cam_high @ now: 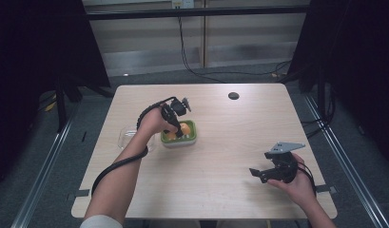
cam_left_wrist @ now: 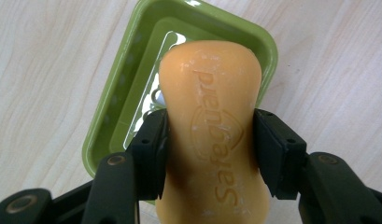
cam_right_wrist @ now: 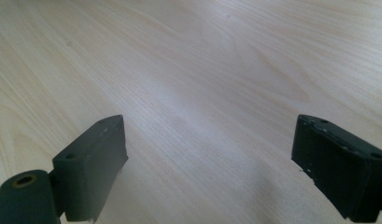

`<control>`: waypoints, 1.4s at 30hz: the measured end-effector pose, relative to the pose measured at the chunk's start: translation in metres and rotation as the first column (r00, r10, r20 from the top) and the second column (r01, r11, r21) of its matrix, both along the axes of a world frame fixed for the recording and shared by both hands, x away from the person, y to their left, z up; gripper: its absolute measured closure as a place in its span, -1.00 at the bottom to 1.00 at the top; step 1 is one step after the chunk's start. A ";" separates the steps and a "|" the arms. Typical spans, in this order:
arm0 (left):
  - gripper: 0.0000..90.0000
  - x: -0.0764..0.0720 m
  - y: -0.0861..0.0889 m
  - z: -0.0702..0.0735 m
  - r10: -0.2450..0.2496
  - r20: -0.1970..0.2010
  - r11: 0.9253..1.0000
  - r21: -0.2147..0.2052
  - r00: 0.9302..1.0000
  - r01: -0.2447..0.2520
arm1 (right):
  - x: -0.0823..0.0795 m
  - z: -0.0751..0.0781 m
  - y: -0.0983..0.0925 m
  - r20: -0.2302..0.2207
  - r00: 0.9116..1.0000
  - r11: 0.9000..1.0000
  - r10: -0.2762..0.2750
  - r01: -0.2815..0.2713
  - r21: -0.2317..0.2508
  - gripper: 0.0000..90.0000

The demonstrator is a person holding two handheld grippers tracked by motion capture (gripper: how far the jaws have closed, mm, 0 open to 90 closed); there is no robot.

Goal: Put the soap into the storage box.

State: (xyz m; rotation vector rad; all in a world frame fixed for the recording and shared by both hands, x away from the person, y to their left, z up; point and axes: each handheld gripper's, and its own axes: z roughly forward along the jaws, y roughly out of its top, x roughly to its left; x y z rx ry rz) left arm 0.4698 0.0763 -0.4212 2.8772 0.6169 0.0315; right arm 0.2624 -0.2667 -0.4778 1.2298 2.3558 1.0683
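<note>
An orange bar of soap point(cam_left_wrist: 211, 135) with raised lettering sits clamped between both pads of my left gripper point(cam_left_wrist: 209, 149), held above a green soap dish point(cam_left_wrist: 114, 121). From the high view the left gripper point(cam_high: 179, 129) points down over that green dish point(cam_high: 192, 138) near the table's middle, and the soap point(cam_high: 184, 128) shows orange inside it. Whether the soap touches the dish I cannot tell. My right gripper point(cam_high: 258, 174) rests low at the table's front right, its jaws wide apart over bare wood point(cam_right_wrist: 207, 154) with nothing between them.
A clear plastic lid or container point(cam_high: 125, 137) lies just left of the dish, partly behind my left hand. A small black round disc point(cam_high: 233, 95) sits near the table's far edge. Cables trail on the floor beyond the table.
</note>
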 end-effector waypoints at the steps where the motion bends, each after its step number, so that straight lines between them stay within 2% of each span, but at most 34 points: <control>1: 0.09 0.000 0.000 0.000 0.000 0.002 1.000 -0.001 1.000 0.000 | 0.000 0.000 0.000 0.002 1.000 1.000 0.000 0.000 -0.001 -0.78; 6: 0.09 0.003 0.001 -0.001 -0.018 0.003 1.000 0.008 1.000 0.018 | 0.000 0.000 0.000 0.000 1.000 1.000 0.000 0.000 -0.001 -0.78; 7: 0.09 0.003 0.001 -0.001 -0.010 -0.007 1.000 0.008 1.000 0.010 | 0.000 0.000 0.000 0.001 1.000 1.000 -0.001 0.001 -0.002 -0.78; 9: 0.09 0.003 0.001 -0.002 -0.013 0.007 1.000 0.005 1.000 0.013 | 0.000 0.000 0.000 0.000 1.000 1.000 0.000 0.000 -0.002 -0.78; 10: 0.09 0.004 0.001 -0.001 -0.021 -0.007 1.000 0.018 1.000 0.021 | 0.000 0.000 0.000 0.001 1.000 1.000 0.000 0.000 -0.002 -0.78; 15: 0.09 0.003 0.000 -0.004 -0.013 0.010 1.000 0.009 1.000 0.013 | 0.000 0.000 0.000 0.000 1.000 1.000 -0.002 0.002 -0.002 -0.78; 19: 0.09 0.004 0.000 -0.004 -0.037 0.010 0.999 0.024 0.999 0.037 | 0.000 0.000 0.000 0.001 1.000 1.000 0.000 0.000 -0.001 -0.78; 20: 0.09 0.003 0.000 -0.005 -0.019 0.013 1.000 0.009 1.000 0.019 | 0.000 0.000 0.000 0.000 1.000 1.000 0.001 -0.001 -0.002 -0.78; 23: 0.09 0.003 -0.001 -0.006 -0.019 0.017 1.000 0.007 1.000 0.019 | 0.000 -0.001 0.000 0.000 1.000 1.000 -0.001 0.001 -0.002 -0.78; 27: 0.09 0.006 0.000 -0.005 -0.042 -0.006 0.999 0.032 0.999 0.043 | 0.000 -0.001 0.000 -0.001 1.000 1.000 -0.002 0.002 -0.003 -0.78; 29: 0.09 0.005 -0.001 -0.007 -0.025 0.009 0.999 0.023 1.000 0.024 | 0.000 -0.001 0.000 0.000 1.000 1.000 0.000 0.000 -0.002 -0.78; 31: 0.09 0.006 -0.001 -0.007 -0.040 0.004 0.999 0.032 0.999 0.039 | 0.001 -0.001 0.000 -0.001 1.000 1.000 -0.001 0.001 -0.002 -0.78; 32: 0.09 0.005 -0.002 -0.008 -0.022 0.018 1.000 0.016 1.000 0.021 | 0.000 -0.001 0.000 -0.003 1.000 1.000 -0.003 0.003 -0.003 -0.78; 33: 0.09 0.007 -0.002 -0.008 -0.036 0.005 0.999 0.025 0.999 0.036 | 0.000 -0.001 0.000 -0.003 1.000 1.000 -0.003 0.003 -0.003 -0.78; 35: 0.09 0.007 -0.003 -0.008 -0.040 0.015 0.999 0.031 0.999 0.040 | 0.000 -0.001 0.000 -0.003 1.000 1.000 -0.003 0.003 -0.002 -0.78; 38: 0.09 0.006 -0.004 -0.010 -0.024 0.022 1.000 0.015 0.999 0.024 | 0.000 -0.001 0.000 0.000 1.000 1.000 0.000 0.000 -0.001 -0.78; 39: 0.09 0.007 -0.005 -0.008 -0.034 0.010 0.999 0.026 0.999 0.033 | 0.000 -0.001 0.000 0.000 1.000 1.000 -0.001 0.001 -0.001 -0.78; 42: 0.09 0.007 -0.006 -0.009 -0.032 0.018 0.999 0.027 0.999 0.032 | 0.001 -0.001 0.000 0.000 1.000 1.000 0.000 0.000 -0.001 -0.78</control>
